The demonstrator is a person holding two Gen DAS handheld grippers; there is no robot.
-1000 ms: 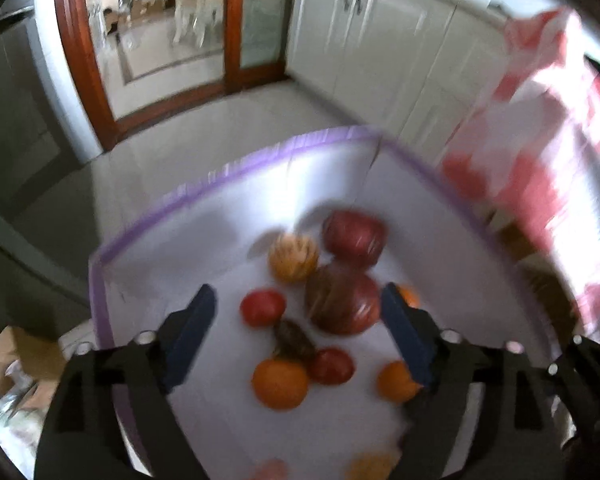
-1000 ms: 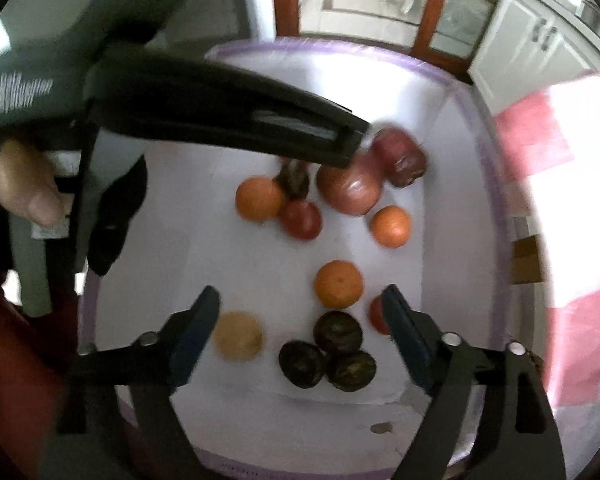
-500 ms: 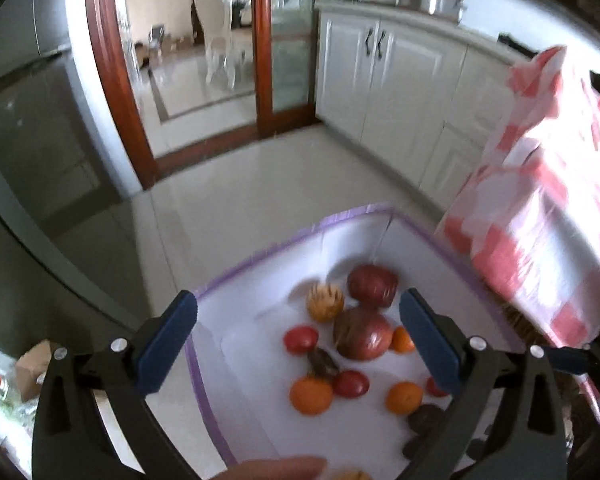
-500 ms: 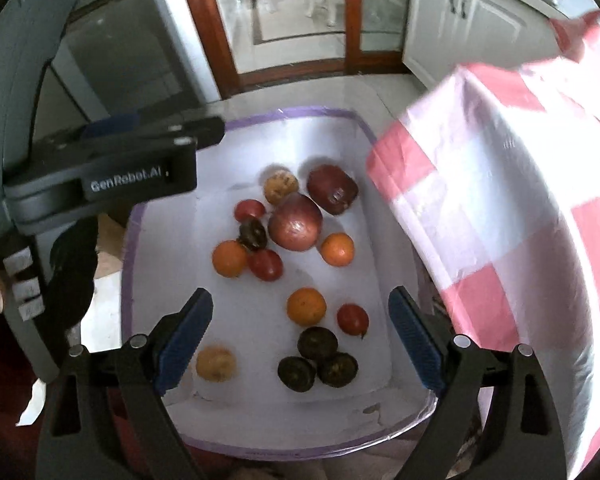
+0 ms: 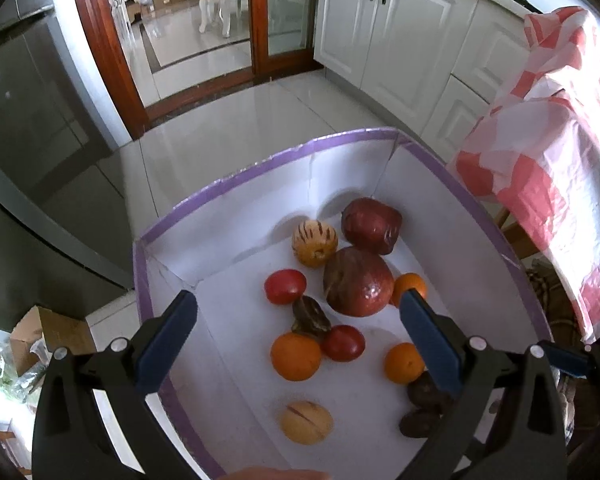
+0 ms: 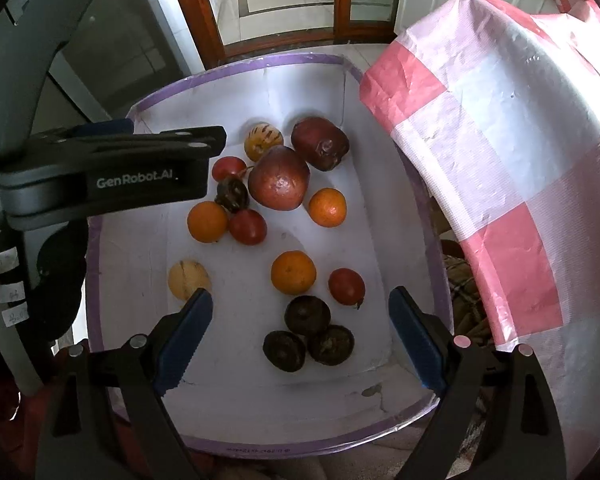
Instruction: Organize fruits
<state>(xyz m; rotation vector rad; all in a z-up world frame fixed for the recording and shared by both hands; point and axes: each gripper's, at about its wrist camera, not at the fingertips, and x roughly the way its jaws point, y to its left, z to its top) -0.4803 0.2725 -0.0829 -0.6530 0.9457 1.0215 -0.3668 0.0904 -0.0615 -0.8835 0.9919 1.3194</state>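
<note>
Black tool [image 6: 300, 308] arms, blue pads [image 6: 184, 338], silver screws, "GenRobot.AI" lettering.

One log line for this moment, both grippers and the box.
left gripper: open, empty | right gripper: open, empty | white purple-rimmed box: mixed loose fruit, unsorted | three dark round fruits: clustered nearest right jaws

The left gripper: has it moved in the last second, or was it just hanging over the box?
Yes. The left gripper has pulled up and back: the white box looks smaller, with more floor beyond.
</note>
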